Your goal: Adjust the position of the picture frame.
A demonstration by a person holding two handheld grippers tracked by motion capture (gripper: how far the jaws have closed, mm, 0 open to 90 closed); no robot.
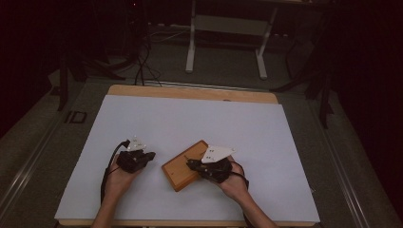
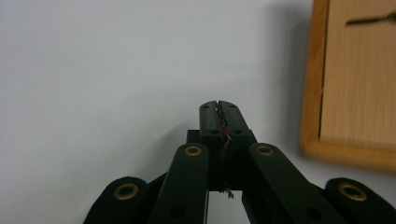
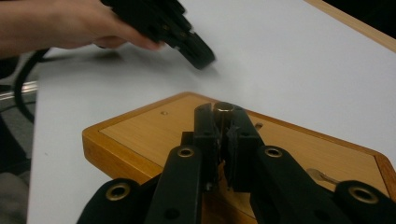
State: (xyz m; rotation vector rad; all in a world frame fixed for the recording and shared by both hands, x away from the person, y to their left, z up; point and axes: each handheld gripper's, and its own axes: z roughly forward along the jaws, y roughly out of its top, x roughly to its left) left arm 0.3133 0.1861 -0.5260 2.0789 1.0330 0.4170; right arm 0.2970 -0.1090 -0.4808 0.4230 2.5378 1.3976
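left tongs point(image 2: 218, 106): jaws pressed together, nothing between them, over bare white sheet point(image 1: 190, 123)
right tongs point(image 3: 223, 112): jaws pressed together over the wooden board point(image 1: 186, 165); small dark round piece point(image 3: 223, 107) sits right at the tips, can't tell if it's pinched or just touched
board location: on the worktop point(image 1: 190, 91), directly under the right tongs, just beside the left tongs on their inner side, not touching them
board axis: long axis runs diagonally, near end toward the person, far end angled away toward the right hand point(image 1: 235, 183)
board detail: raised darker rim around a lighter inset panel, thin metal piece point(image 2: 371, 19) lying on the panel
nearer hand: right, already above the board; left hand point(image 1: 119, 178) close but off its edge
key relation: from the left tongs the board's long edge lies broadside, just ahead and to one side
judgement: next move likely right-side work on the round piece, left free to steady the rim
risk: board may slide on the smooth sheet if pushed along its long axis
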